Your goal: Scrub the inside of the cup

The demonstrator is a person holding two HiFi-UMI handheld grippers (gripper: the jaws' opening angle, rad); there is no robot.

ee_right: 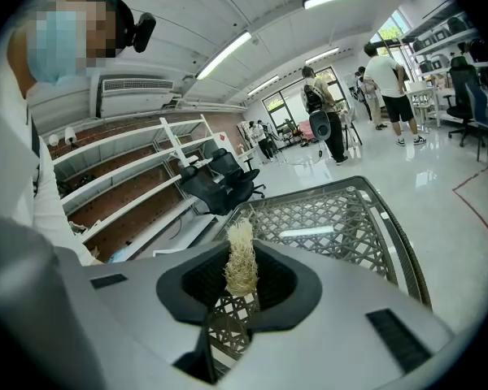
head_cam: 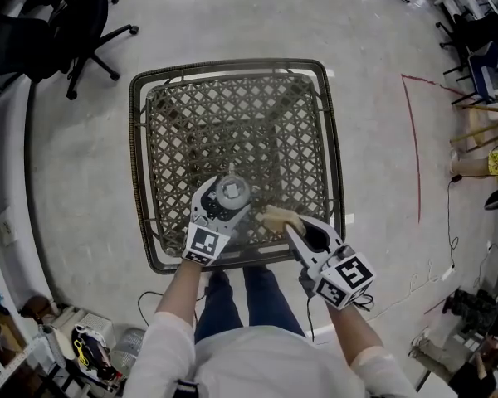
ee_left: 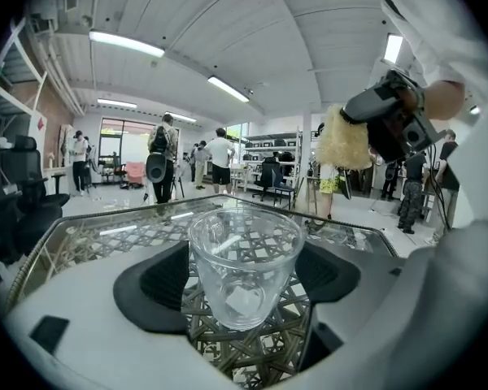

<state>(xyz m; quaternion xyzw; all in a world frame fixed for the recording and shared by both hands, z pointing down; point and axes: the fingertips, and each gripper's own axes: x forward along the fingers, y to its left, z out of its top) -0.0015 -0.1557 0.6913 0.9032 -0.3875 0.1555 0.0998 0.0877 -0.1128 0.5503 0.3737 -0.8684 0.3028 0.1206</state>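
A clear glass cup (ee_left: 244, 266) stands upright between the pads of my left gripper (ee_left: 246, 276), which is shut on it just above the table; from the head view the cup (head_cam: 231, 193) shows from above in my left gripper (head_cam: 226, 199). My right gripper (ee_right: 242, 279) is shut on a pale fibrous scrubber (ee_right: 241, 258), which sticks up from the jaws. In the head view the scrubber (head_cam: 279, 217) is just right of the cup, apart from it, at my right gripper (head_cam: 292, 225). In the left gripper view the scrubber (ee_left: 342, 140) hangs up right of the cup.
A square glass-topped wicker table (head_cam: 177, 131) fills the middle. Black office chairs (head_cam: 62, 23) stand far left, clutter and cables (head_cam: 83, 347) near the person's feet. People (ee_left: 220, 159) stand across the room by shelving. Red tape (head_cam: 416, 139) marks the floor right.
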